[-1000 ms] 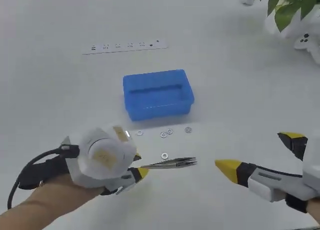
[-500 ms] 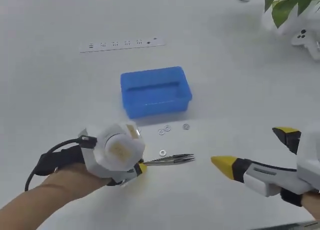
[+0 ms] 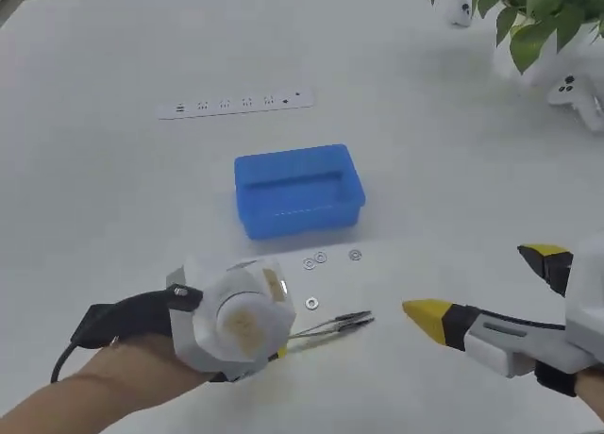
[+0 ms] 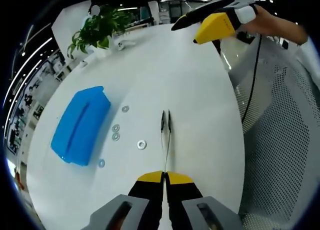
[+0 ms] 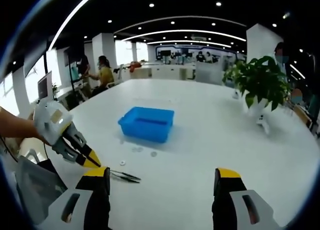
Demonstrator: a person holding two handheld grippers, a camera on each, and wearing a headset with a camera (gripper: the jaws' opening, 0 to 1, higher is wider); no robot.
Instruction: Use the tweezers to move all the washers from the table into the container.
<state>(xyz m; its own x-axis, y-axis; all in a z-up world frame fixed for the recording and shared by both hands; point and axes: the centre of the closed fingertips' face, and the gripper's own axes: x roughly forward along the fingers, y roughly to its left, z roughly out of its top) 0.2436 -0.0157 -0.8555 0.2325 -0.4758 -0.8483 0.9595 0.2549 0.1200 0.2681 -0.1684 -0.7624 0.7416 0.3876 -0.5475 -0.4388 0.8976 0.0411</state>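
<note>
At the lower left of the head view, a hand holds the left gripper [image 3: 277, 349], its yellow-tipped jaws clenched on the handle end of the tweezers [image 3: 332, 325]. A black cable trails back from it over the person's wrist. The tweezers reach out to the right, low above the white counter [image 3: 113, 198]; whether their tips touch the surface cannot be told. Seen from the left gripper view, the two thin arms of the tweezers [image 4: 165, 135] run straight ahead from the pressed-together jaws and lie almost closed at the far end, with nothing between the tips.

Five washers [image 4: 142, 144] lie loose on the counter in that view. The nearest sits just beside the tweezers, not touching them. Two more lie as a close pair nearer the container, one lies further on, and one lies close to the container's near corner. All of them are outside the container.

Beyond the washers stands the blue container [image 3: 302, 217], a shallow rectangular tub, upright. No washers can be made out inside it. Further back lies a white power strip [image 3: 236, 104].

To the right, well apart from the tweezers, the right gripper [image 3: 486, 288] is released, with its jaws spread wide and nothing between them. Its own view looks between the two yellow tips toward the container [image 5: 146, 123] and the left gripper.

At the far right corner of the counter stands a green plant [image 3: 528, 19].
</note>
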